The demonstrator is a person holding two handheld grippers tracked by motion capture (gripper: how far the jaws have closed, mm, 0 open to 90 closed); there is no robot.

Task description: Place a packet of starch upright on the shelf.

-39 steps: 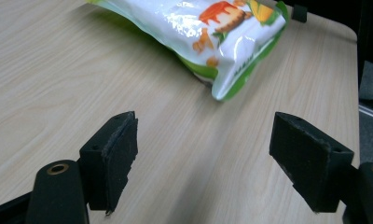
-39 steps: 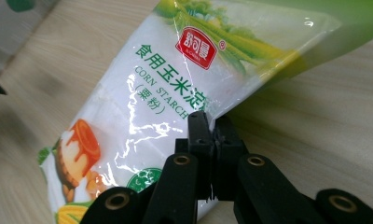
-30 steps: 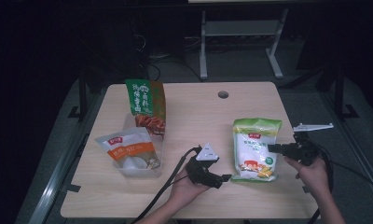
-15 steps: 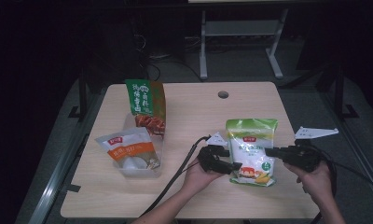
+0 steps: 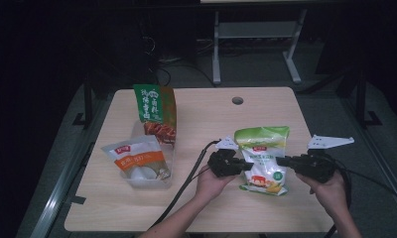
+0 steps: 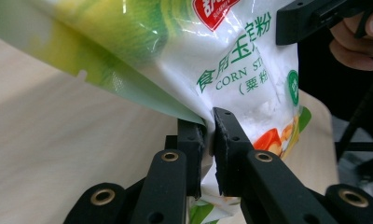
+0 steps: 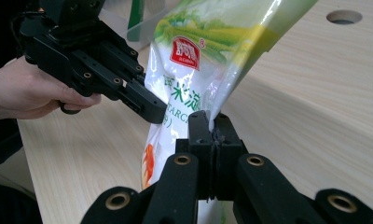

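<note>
I am pinching the corn starch bag (image 5: 262, 157) from both sides: my left gripper (image 6: 209, 135), jaws just closing, and my right gripper (image 7: 212, 133), clamped tight.

Desk (image 5: 286, 114): corn starch bag (image 5: 263, 158) at front right, held between left gripper (image 5: 246, 165) on its left edge and right gripper (image 5: 282, 161) on its right edge. Clear tub (image 5: 152, 181) at front left, with a pouch (image 5: 137, 159) lying in it. Tall standing bag (image 5: 154, 111) just behind the tub. Cable hole (image 5: 237, 100) behind the corn starch bag, toward the desk's far edge.
</note>
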